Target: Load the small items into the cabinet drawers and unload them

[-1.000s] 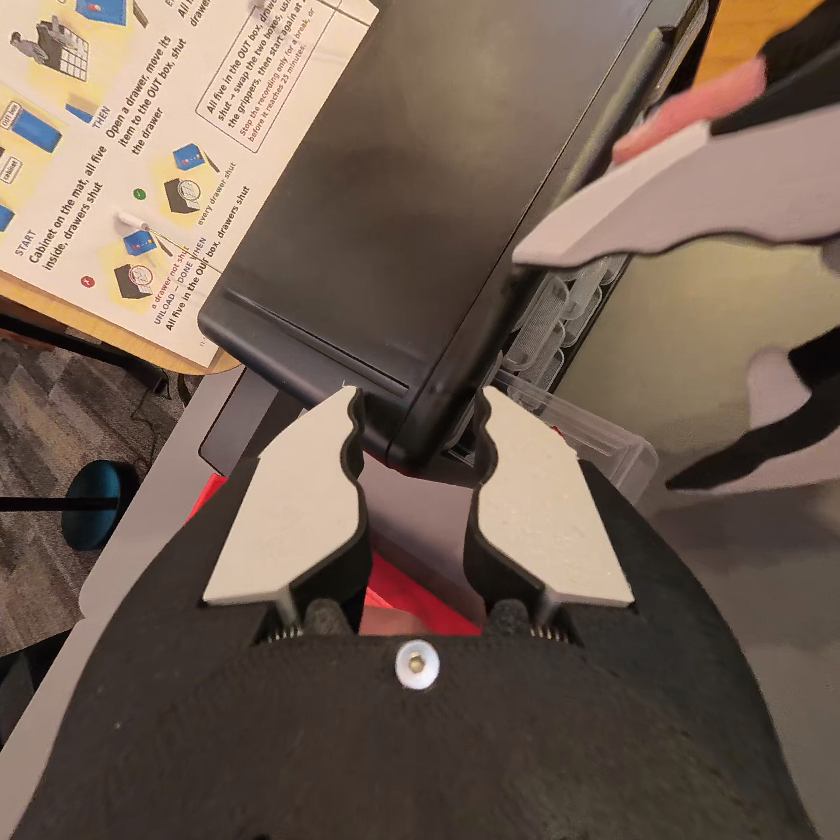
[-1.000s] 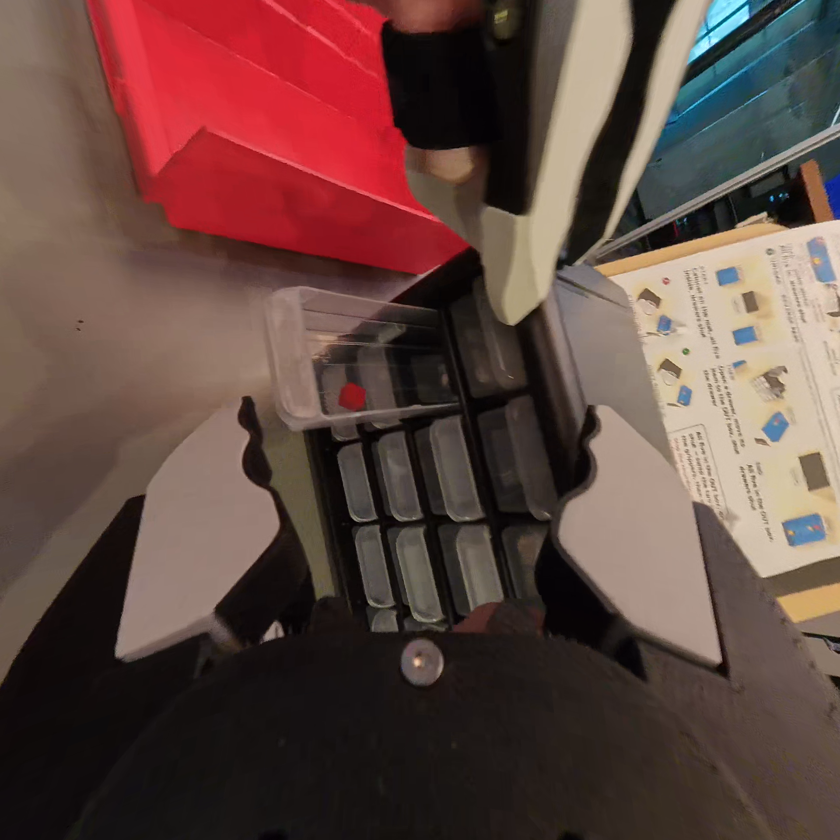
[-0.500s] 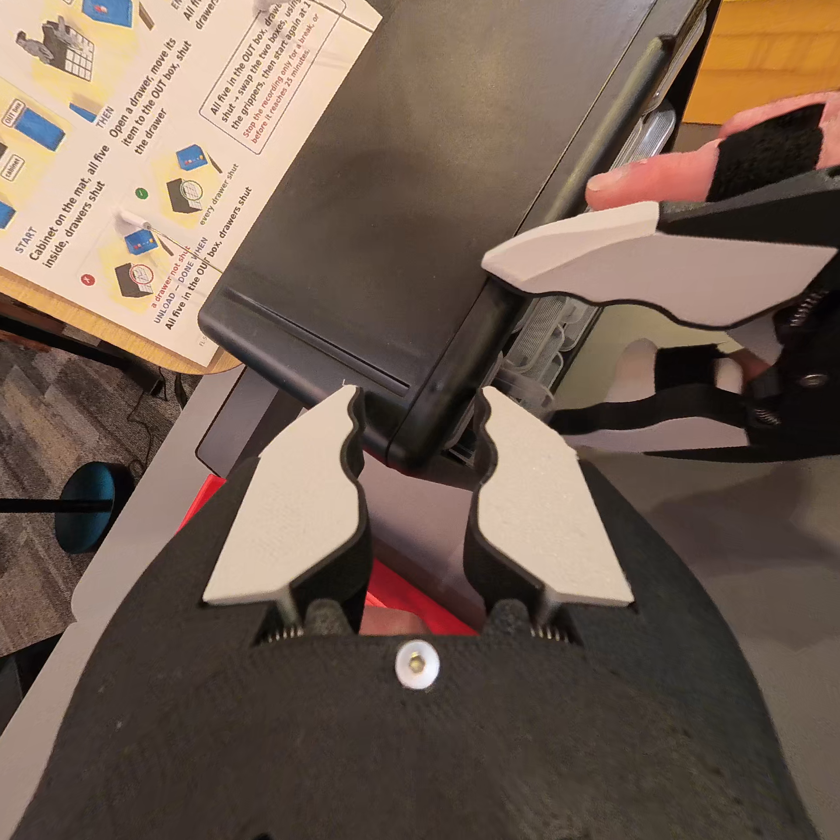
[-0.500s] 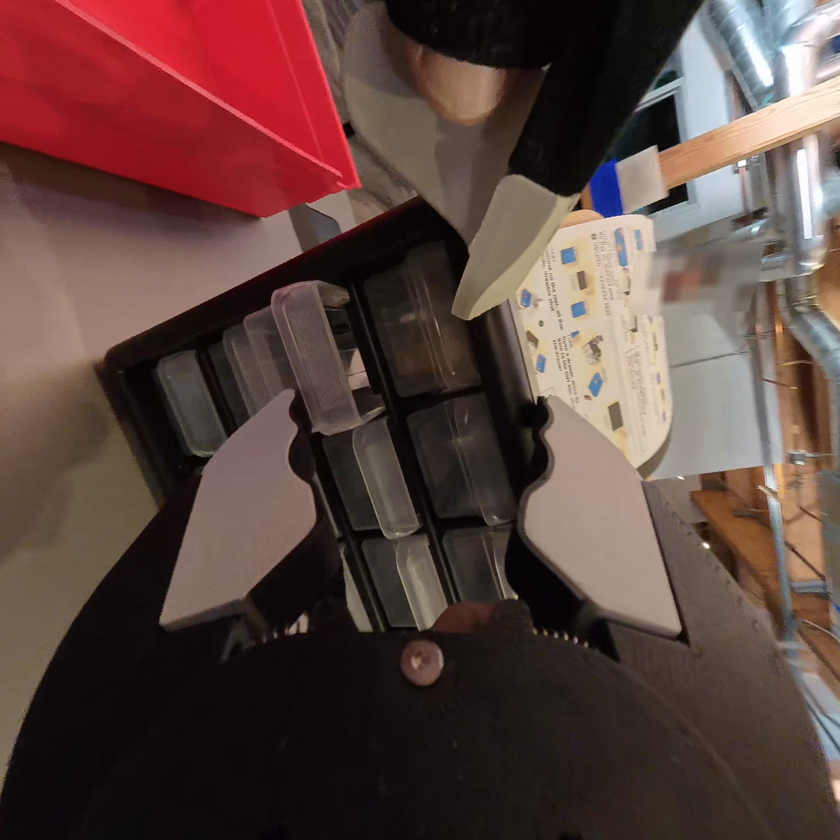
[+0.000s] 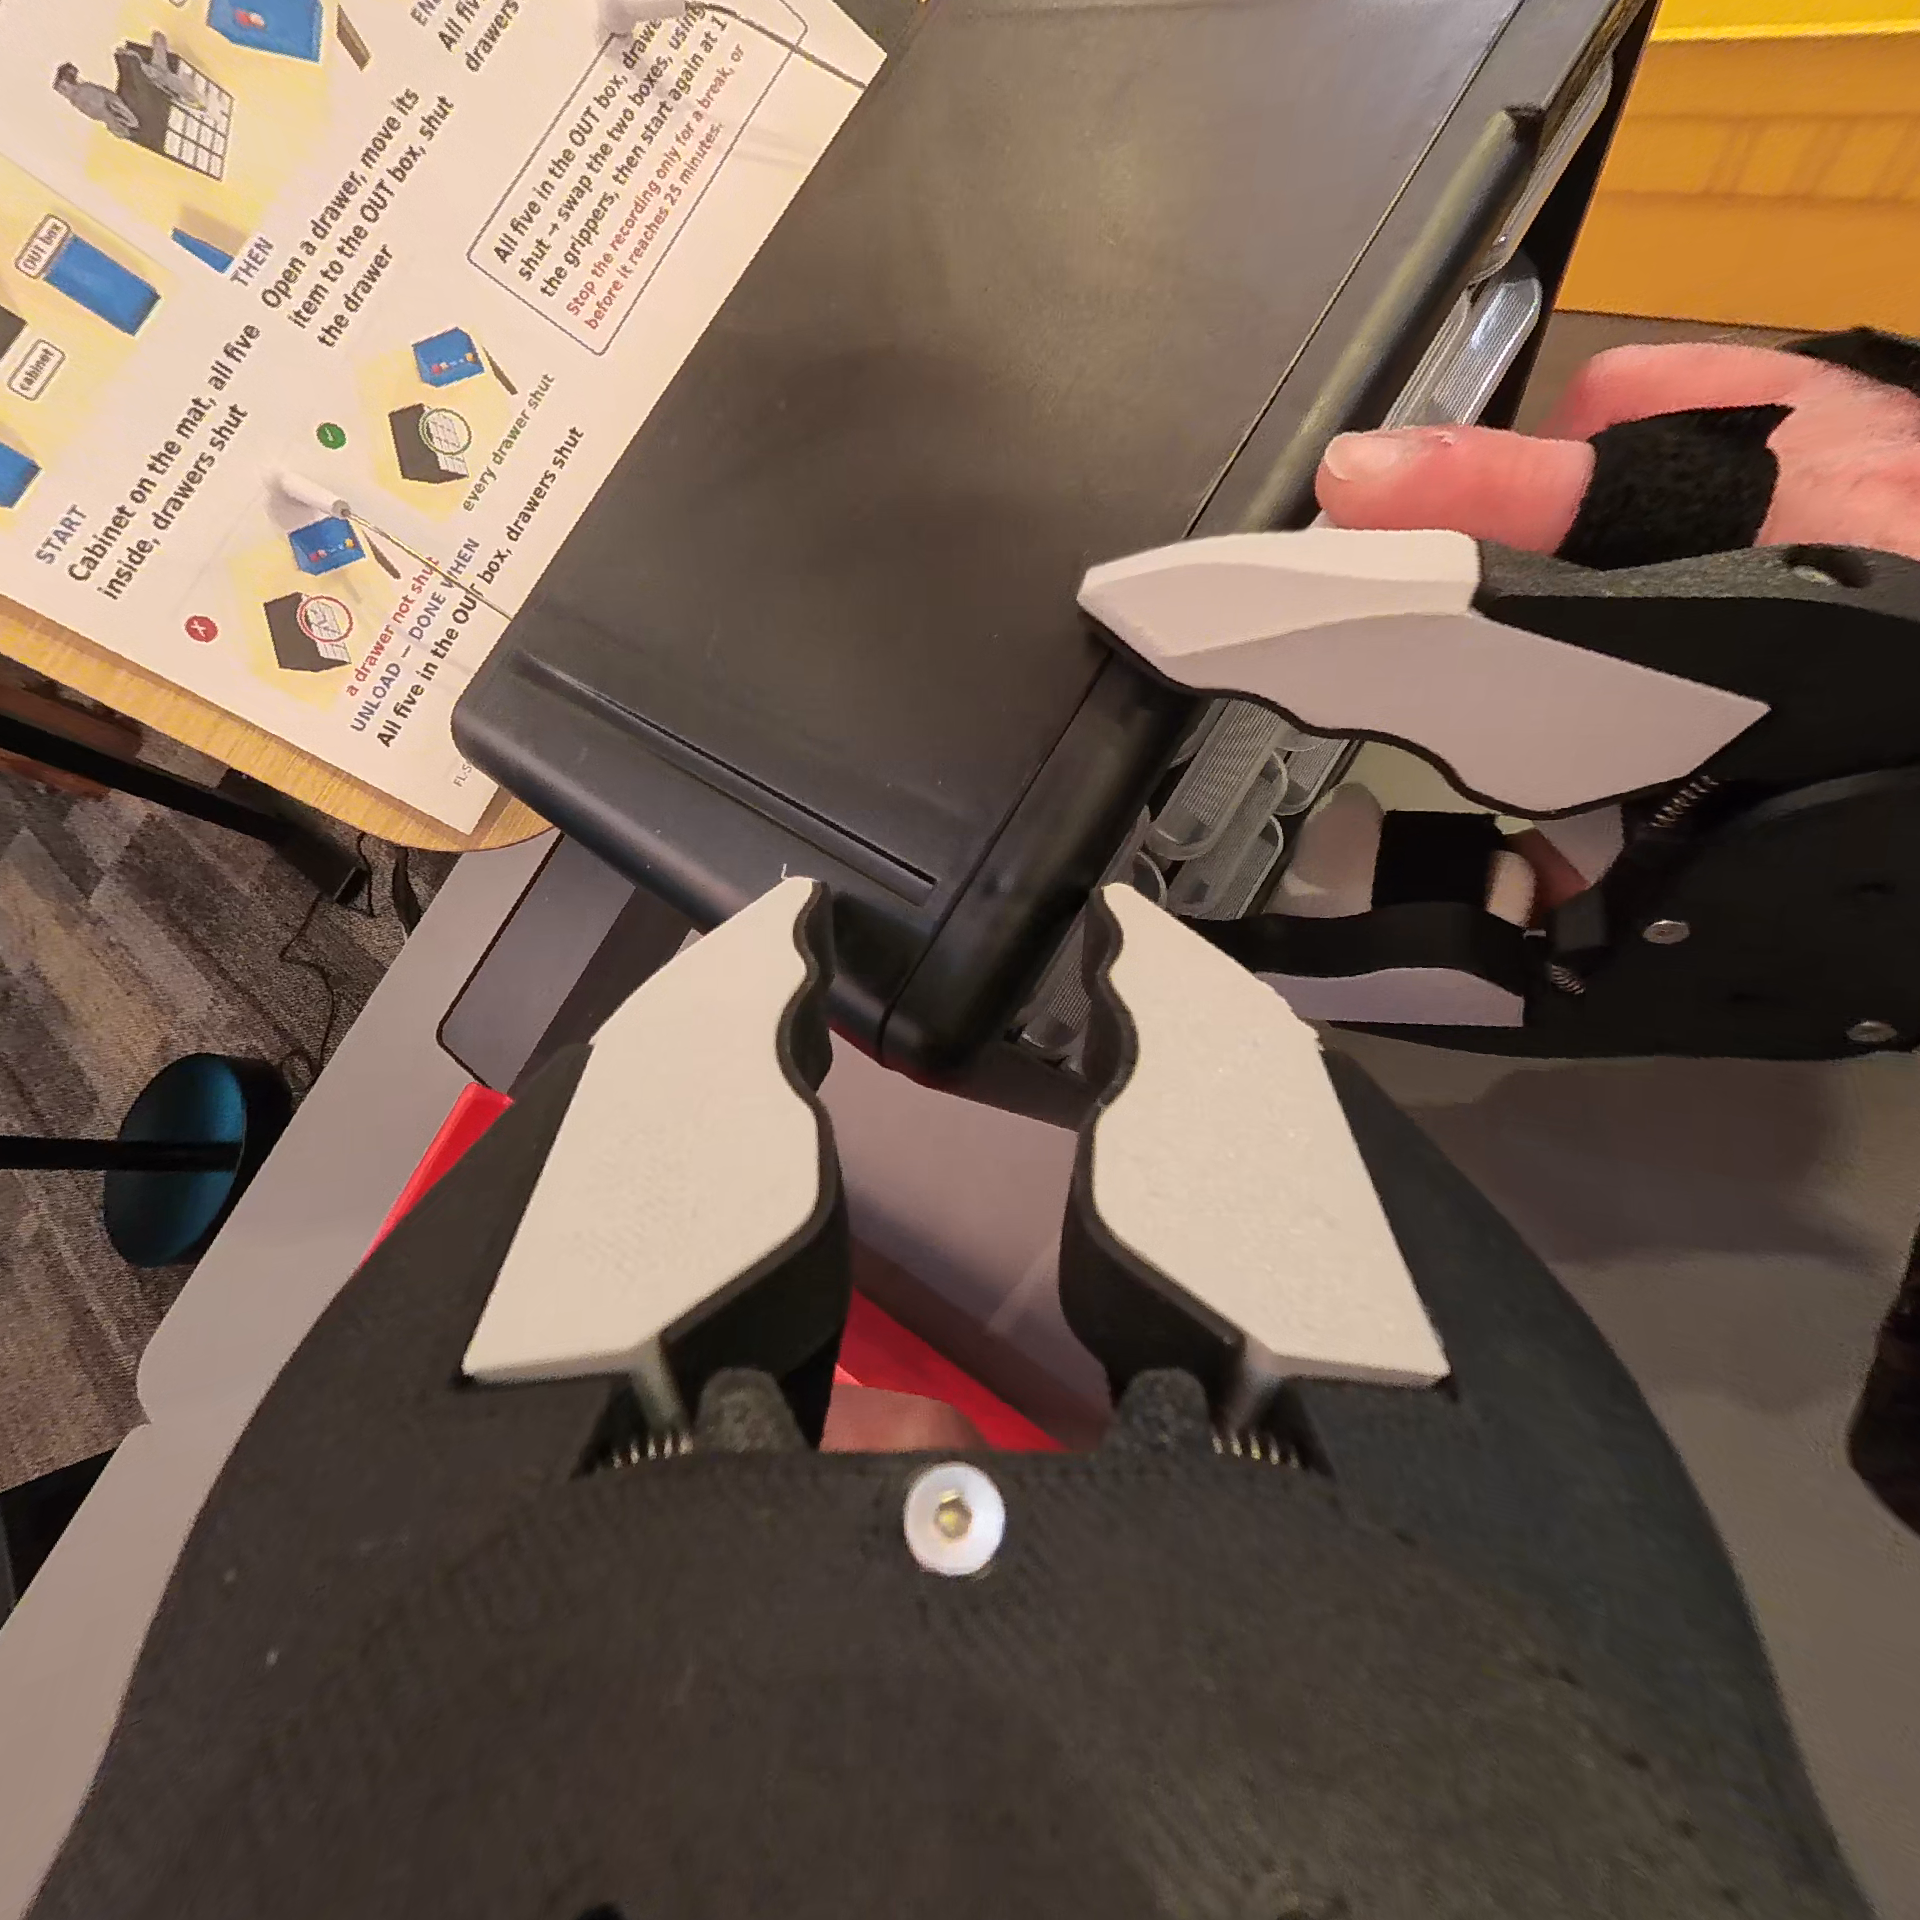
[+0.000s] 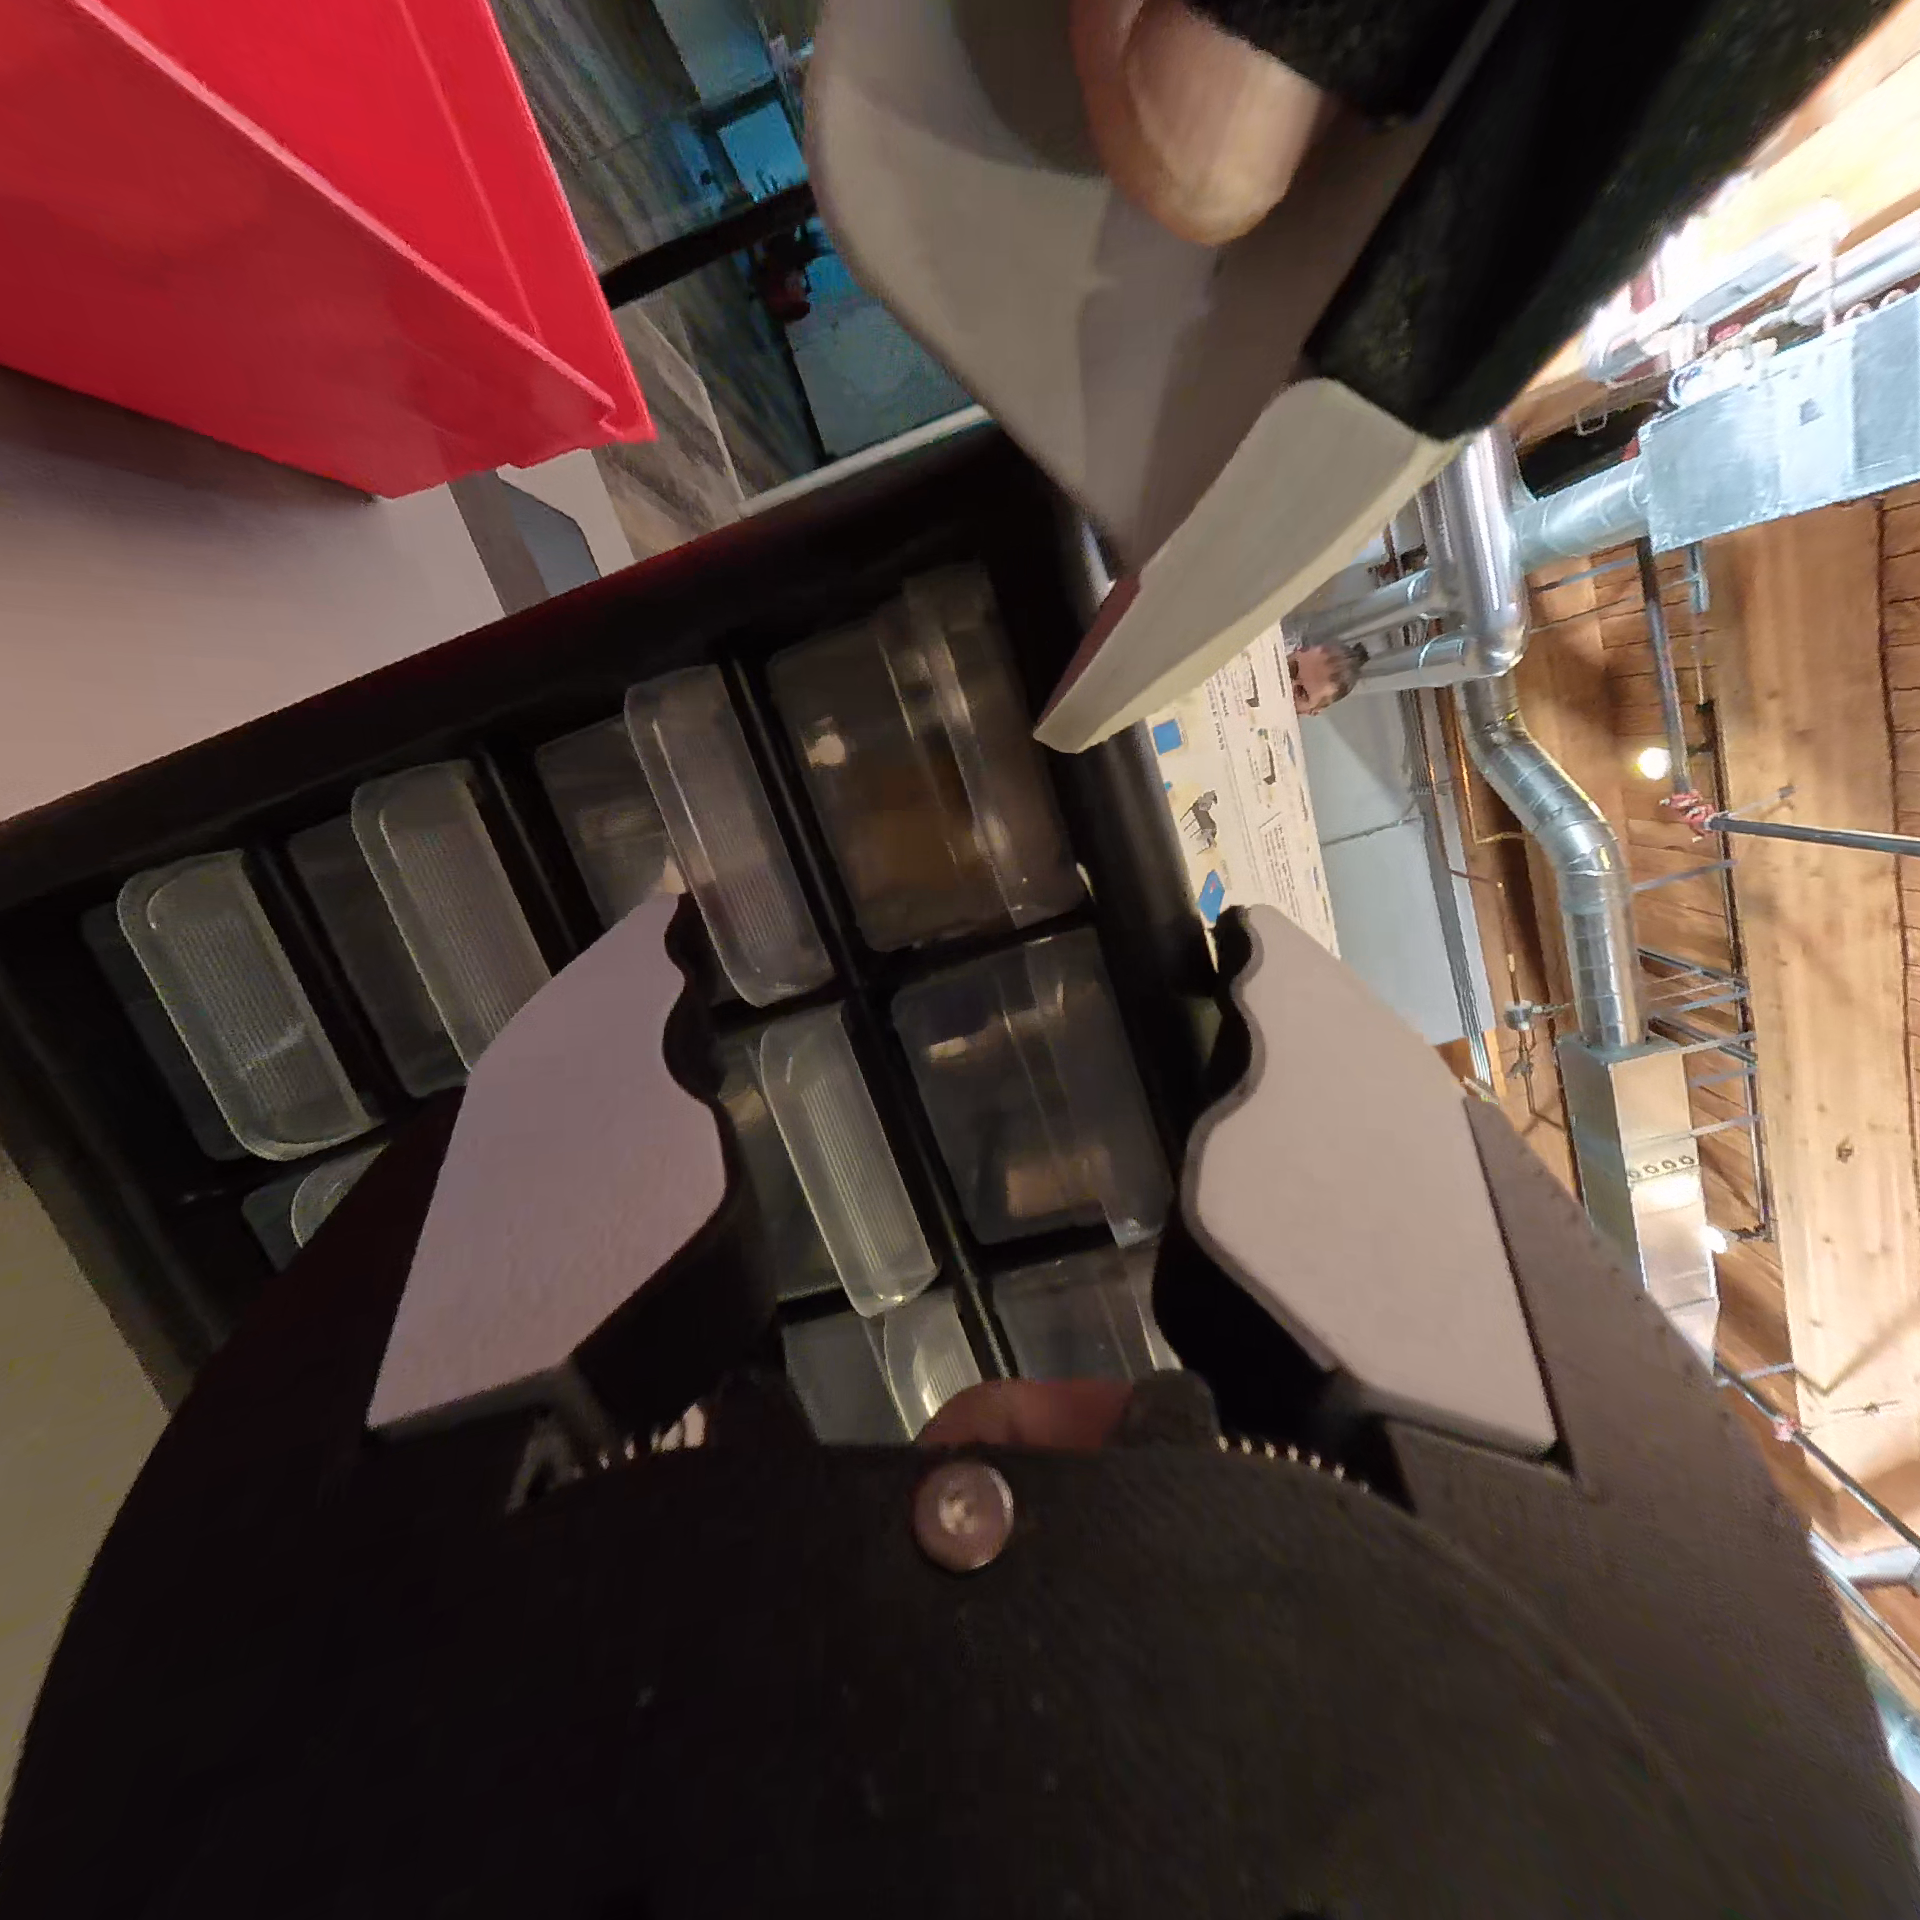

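The black cabinet [image 5: 935,416] lies under my left gripper [image 5: 951,935], whose jaws straddle and grip its near corner. Its front shows rows of clear drawers [image 6: 239,997] in the right wrist view. My right gripper [image 6: 951,935] is open and empty, close against the cabinet front. Its left finger touches the handle of one clear drawer [image 6: 727,831], which sticks out slightly more than its neighbours. The right gripper also shows in the left wrist view [image 5: 1195,821], open across the front edge. One left finger [image 6: 1195,623] rests at the cabinet's corner. No small item is visible.
A red bin [image 6: 312,260] stands behind the cabinet and peeks out below my left gripper [image 5: 447,1153]. A printed instruction sheet [image 5: 312,312] lies on a wooden board beside the cabinet. The grey table [image 5: 1610,1195] extends to the right. A stool base [image 5: 177,1174] is on the floor. About 5 cm separates my left fingertips from my right.
The clear drawer holding a red item was pulled far out; it is now pushed almost fully in. My right gripper moved in to the cabinet front. My left gripper has not moved.
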Available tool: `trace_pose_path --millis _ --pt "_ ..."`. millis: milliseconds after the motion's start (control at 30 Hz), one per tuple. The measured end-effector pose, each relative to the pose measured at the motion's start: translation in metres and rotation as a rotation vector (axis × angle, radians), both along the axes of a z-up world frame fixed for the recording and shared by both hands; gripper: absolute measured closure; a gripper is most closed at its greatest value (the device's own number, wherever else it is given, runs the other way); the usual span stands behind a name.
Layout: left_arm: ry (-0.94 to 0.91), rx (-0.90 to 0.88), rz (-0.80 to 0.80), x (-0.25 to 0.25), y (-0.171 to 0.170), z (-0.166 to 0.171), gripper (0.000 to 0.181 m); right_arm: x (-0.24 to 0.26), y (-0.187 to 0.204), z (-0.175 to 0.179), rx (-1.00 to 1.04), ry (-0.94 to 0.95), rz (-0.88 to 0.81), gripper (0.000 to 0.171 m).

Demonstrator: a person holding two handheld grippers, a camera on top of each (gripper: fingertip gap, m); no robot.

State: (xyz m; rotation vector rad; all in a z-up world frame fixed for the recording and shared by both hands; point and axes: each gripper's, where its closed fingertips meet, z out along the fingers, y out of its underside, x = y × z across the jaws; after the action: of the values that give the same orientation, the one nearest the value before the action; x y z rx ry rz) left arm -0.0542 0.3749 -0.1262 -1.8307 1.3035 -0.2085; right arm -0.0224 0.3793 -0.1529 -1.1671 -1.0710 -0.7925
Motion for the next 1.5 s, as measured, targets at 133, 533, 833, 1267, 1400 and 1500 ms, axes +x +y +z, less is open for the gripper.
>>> trace_pose_path --millis 133,533,833,1267,1400,1500 --pt "-0.004 0.005 0.007 0.000 0.000 0.000 0.135 -0.003 -0.008 0.000 -0.059 0.011 0.068 0.083" --pt "-0.107 0.065 0.051 0.001 -0.002 0.001 0.129 0.029 -0.048 0.017 -0.139 -0.006 0.145 0.118" --pt "-0.267 0.107 0.128 -0.014 -0.023 0.002 0.130 0.082 -0.057 0.016 -0.201 0.121 0.096 0.135" --pt "-0.183 -0.111 0.055 0.026 -0.096 -0.106 0.121 0.094 -0.102 -0.095 -0.714 0.229 0.077 0.096" --pt "-0.231 -0.246 0.053 0.040 -0.114 -0.132 0.115 0.091 -0.116 -0.129 -0.833 0.140 0.089 0.086" --pt "-0.157 -0.243 0.033 0.044 -0.118 -0.155 0.109 0.084 -0.121 -0.142 -0.897 0.171 0.125 0.087"
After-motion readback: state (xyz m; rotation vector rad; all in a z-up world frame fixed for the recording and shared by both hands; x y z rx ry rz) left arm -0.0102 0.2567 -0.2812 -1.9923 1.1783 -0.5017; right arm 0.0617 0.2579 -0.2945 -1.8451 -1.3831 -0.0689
